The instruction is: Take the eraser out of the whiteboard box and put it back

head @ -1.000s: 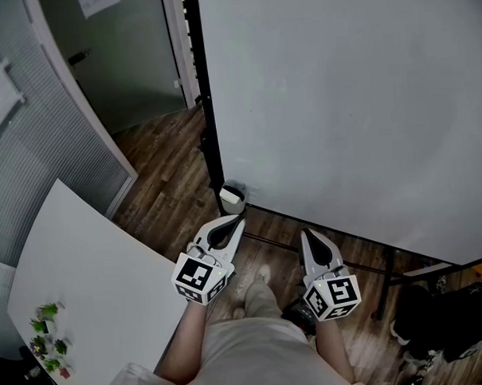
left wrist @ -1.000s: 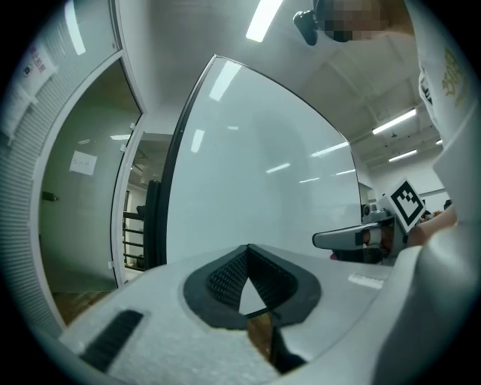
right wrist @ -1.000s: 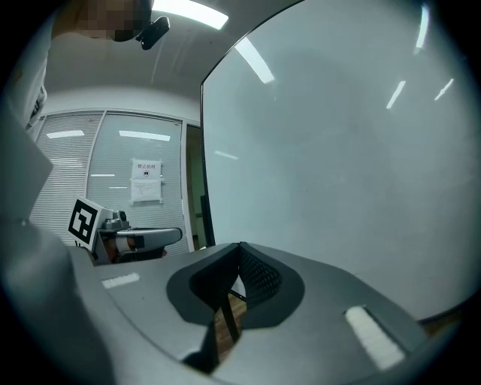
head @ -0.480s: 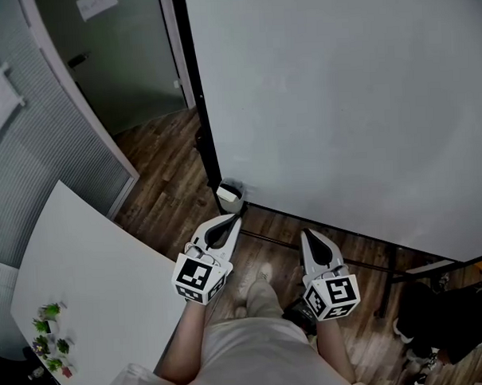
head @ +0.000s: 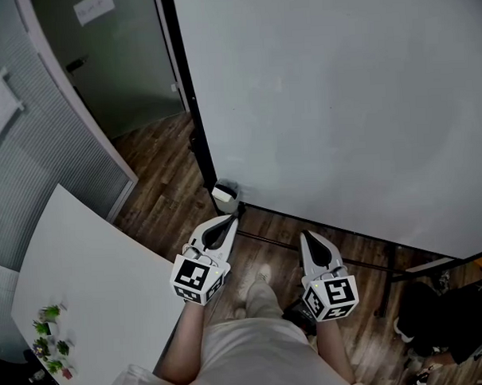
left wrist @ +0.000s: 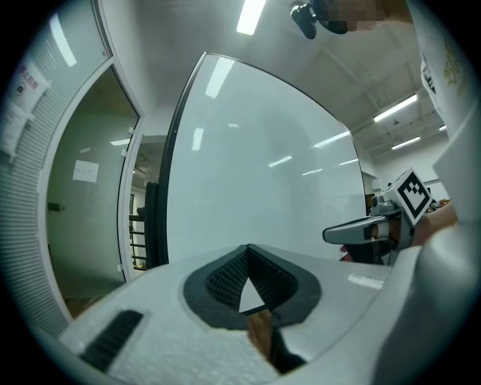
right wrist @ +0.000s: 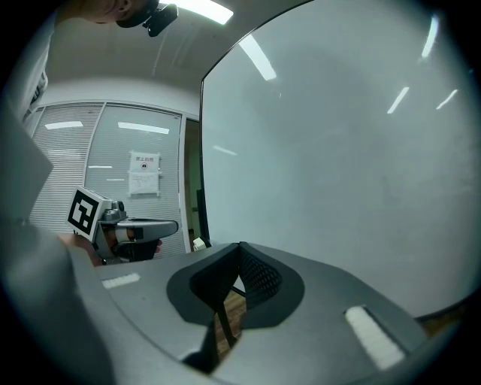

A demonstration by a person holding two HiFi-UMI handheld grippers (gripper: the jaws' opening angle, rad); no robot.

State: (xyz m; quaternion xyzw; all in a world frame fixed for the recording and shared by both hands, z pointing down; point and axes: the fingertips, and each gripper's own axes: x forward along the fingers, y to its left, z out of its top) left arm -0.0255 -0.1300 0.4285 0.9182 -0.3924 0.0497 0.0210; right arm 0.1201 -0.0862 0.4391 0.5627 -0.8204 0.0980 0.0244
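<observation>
- The small white box [head: 225,196] sat at the bottom corner of the big white whiteboard [head: 341,103]. What was inside was too small to see.
- The left gripper [head: 229,221] pointed at the box from near it, jaws pressed together, holding nothing.
- The right gripper [head: 307,236] was beside it, also closed tight and empty.

Whiteboard box [head: 225,198] contents too small.

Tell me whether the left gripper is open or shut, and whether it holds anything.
Shut and empty. In its own view the left gripper has its jaws closed tip to tip, with nothing caught between them.
</observation>
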